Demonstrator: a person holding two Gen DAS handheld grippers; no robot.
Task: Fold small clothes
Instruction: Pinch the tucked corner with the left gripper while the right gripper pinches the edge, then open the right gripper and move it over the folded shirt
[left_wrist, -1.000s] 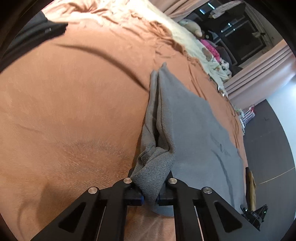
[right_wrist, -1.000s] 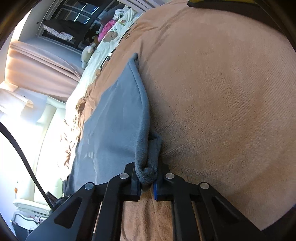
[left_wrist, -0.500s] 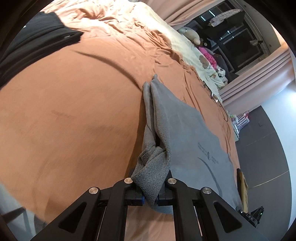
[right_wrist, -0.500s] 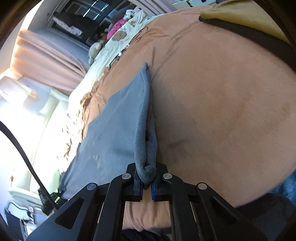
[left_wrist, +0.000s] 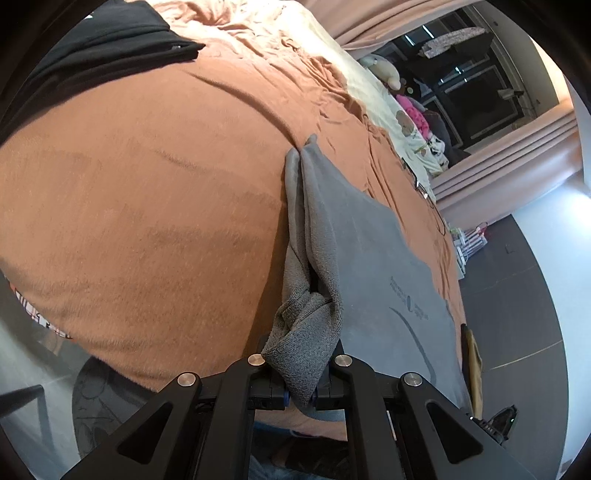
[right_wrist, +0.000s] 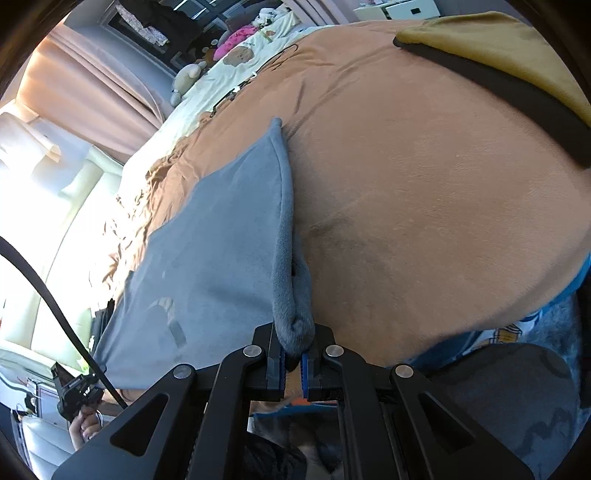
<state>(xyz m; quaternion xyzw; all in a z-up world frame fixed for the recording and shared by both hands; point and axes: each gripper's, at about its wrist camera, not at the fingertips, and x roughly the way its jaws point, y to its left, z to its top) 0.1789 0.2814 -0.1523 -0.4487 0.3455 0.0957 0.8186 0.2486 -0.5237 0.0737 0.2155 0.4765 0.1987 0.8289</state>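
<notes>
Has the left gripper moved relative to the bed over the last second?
Yes. The left gripper, shut on the grey cloth, pulled back toward the near edge of the bed; floor now shows beneath.

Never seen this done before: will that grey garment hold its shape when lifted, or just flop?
Probably flops: the grey garment bunches into soft folds where the left gripper and right gripper pinch it. It looks light, draping flat on the orange blanket. Its fuzzy knit likely resists slipping.

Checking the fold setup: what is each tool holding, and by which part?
Both hold the grey garment. The left tool pinches a bunched corner of it; the right tool pinches another bunched corner along the same doubled edge.
</notes>
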